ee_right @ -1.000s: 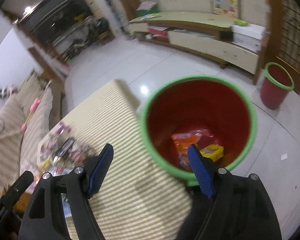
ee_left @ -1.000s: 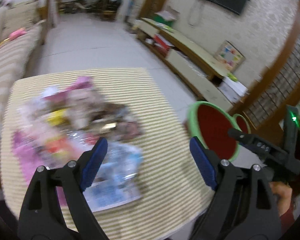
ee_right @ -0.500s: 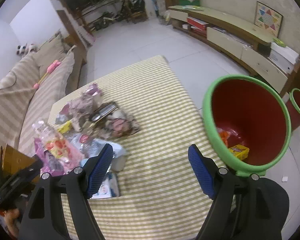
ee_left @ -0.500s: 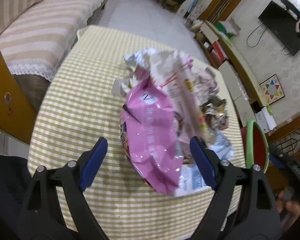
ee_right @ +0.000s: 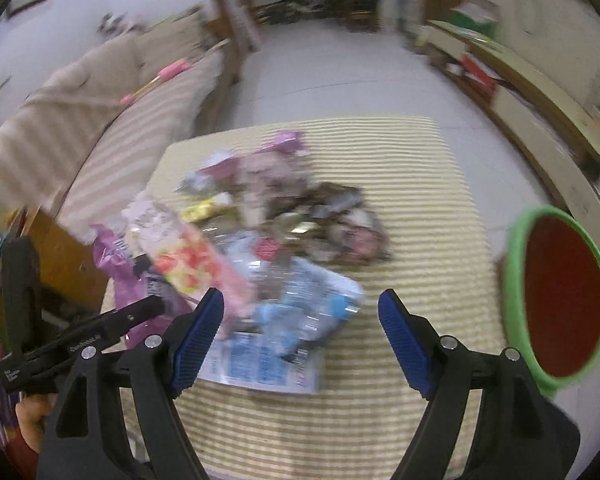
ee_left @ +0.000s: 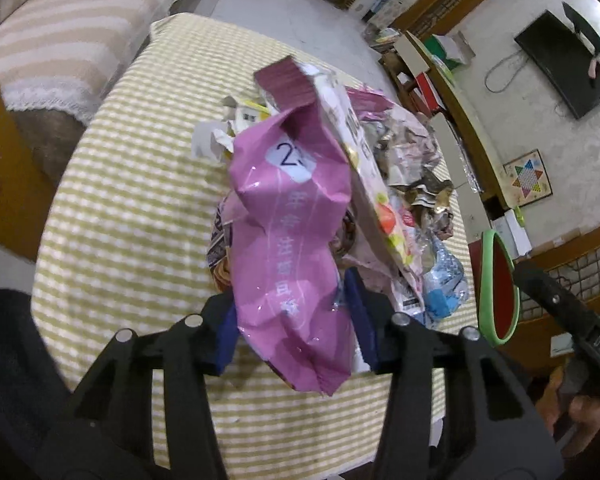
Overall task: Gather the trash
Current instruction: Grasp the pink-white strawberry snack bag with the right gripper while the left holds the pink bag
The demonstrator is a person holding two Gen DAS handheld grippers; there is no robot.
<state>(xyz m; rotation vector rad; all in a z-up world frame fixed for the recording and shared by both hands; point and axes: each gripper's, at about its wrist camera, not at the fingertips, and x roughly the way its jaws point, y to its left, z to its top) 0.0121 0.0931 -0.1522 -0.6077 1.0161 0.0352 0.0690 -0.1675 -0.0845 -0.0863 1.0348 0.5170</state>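
My left gripper point(ee_left: 294, 320) is shut on a crumpled pink snack bag point(ee_left: 296, 236) that stands up between its blue pads, over the near part of a trash pile point(ee_left: 412, 184) on the striped table point(ee_left: 132, 208). In the right wrist view the pink bag point(ee_right: 120, 264) shows at the left with the left gripper point(ee_right: 140, 312). My right gripper point(ee_right: 302, 332) is open and empty above a clear blue-and-white wrapper point(ee_right: 296, 320) at the pile's near edge. A red bin with a green rim point(ee_right: 560, 300) stands off the table's right edge; it also shows in the left wrist view point(ee_left: 498, 284).
A striped sofa point(ee_right: 92, 128) runs along the table's left side. A long low cabinet point(ee_right: 532, 120) lines the right wall, with a TV point(ee_left: 568, 64) above it. White tiled floor point(ee_right: 340, 80) lies beyond the table.
My left gripper has shut on the pink bag, which stood between open jaws half a second ago. My right gripper has swung left from the bin toward the pile.
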